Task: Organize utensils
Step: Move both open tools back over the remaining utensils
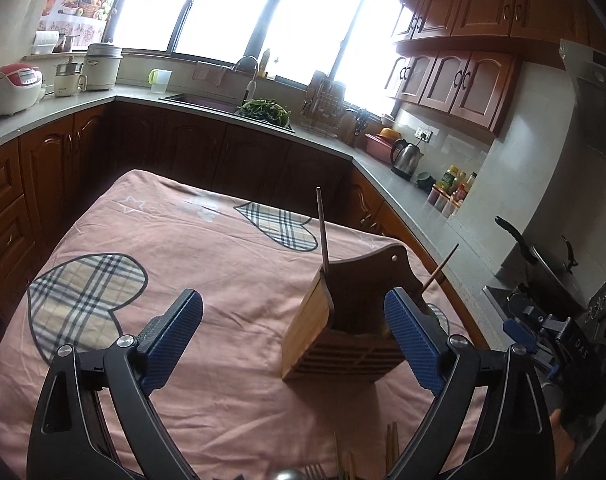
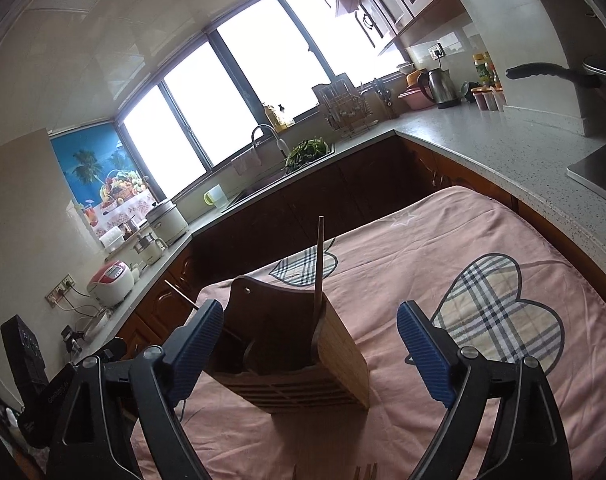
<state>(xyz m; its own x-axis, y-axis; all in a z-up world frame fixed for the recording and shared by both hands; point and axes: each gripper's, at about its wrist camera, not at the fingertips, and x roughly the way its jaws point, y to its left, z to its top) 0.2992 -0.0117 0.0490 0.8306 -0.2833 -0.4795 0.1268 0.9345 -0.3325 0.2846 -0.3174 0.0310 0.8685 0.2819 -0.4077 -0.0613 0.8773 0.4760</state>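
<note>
Wooden slatted utensil holder [image 1: 335,320] stands on the pink cloth-covered tabletop [image 1: 207,280], two dark chopsticks [image 1: 323,232] upright inside; left hand-held gripper [image 1: 293,314] and right hand-held gripper [image 2: 309,326] hover released, empty

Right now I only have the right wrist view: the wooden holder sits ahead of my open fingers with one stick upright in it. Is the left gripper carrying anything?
Observer: No. The left gripper is open, with nothing between its fingers.
Operator: Which utensils are still loose on the cloth?
Observer: The left wrist view shows fork tines at its bottom edge, next to a few chopsticks.
Operator: Where is the holder relative to the left gripper?
Observer: The holder stands ahead of it, off toward its right finger, which hides the holder's right side.
</note>
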